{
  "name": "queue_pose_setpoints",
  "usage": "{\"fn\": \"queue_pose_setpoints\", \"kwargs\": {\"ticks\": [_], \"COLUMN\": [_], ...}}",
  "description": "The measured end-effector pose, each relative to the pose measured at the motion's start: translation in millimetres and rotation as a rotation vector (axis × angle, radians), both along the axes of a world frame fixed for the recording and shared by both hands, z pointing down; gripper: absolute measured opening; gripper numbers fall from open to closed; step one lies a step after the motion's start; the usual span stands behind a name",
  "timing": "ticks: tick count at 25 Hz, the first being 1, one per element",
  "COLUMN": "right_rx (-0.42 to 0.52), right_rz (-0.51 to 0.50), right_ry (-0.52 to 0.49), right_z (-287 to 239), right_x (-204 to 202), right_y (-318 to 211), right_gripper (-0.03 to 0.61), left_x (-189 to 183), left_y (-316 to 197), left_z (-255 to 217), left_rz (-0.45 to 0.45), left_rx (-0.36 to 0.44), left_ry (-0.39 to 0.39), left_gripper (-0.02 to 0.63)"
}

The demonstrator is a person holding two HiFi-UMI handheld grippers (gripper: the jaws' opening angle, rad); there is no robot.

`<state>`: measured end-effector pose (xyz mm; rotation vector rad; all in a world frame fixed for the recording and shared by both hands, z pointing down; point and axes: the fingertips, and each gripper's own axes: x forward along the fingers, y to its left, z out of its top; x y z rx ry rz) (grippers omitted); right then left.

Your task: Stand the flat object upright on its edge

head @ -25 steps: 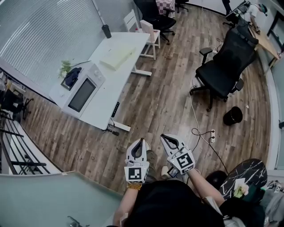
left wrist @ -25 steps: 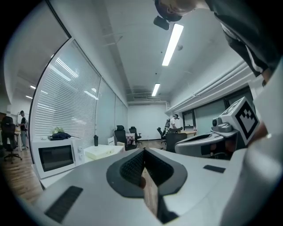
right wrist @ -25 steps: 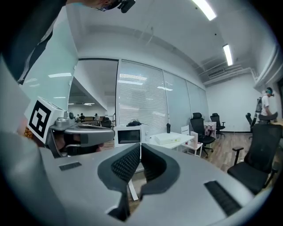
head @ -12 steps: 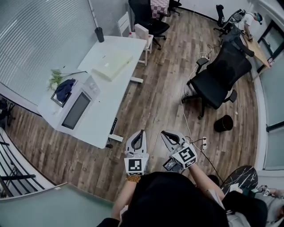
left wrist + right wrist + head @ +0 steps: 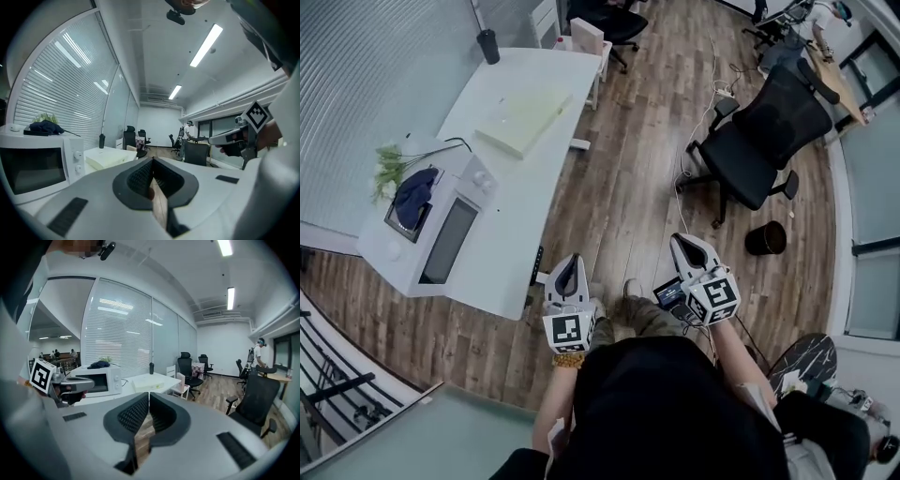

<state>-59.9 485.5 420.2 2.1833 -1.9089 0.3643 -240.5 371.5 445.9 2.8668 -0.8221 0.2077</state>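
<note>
While both are held out above the wooden floor [image 5: 628,202], the left claw [image 5: 570,260] and the right claw [image 5: 681,241] are each clenched tight, jaws pressed together with nothing between them. Neither touches anything. Ahead and to the left of the left claw stands a white table [image 5: 511,211], well apart from both claws. On its far half lies the flat pale-yellow slab [image 5: 522,120], resting on its broad face, beyond a white microwave [image 5: 441,239]. A black office chair [image 5: 759,141] and a black bin [image 5: 766,238] stand off to the right.
</note>
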Motion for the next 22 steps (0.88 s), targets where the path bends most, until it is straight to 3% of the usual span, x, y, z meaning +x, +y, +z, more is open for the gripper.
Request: {"fn": "queue_pose_setpoints", "kwargs": {"ticks": [9,17,22], "right_rx": [0.033,0.067,0.064], "right_rz": [0.039,-0.022,-0.096], "right_ry": [-0.054,-0.113,-0.122], "right_z": [15,22,37], "right_x": [81,185,237], "right_y": [-68,-153,-194], "right_gripper": [0.008,0.008,0.008], "left_x": [80,179,222], "left_y": [-61,-116,-133], "left_z": [-2,-20,-15], "left_rz": [0.055,-0.018,-0.067], "left_rx": [0.042,0.068,0.087], "left_ry": [-0.06,-0.097,-0.135], "left_gripper": [0.006,0.006,0.006]}}
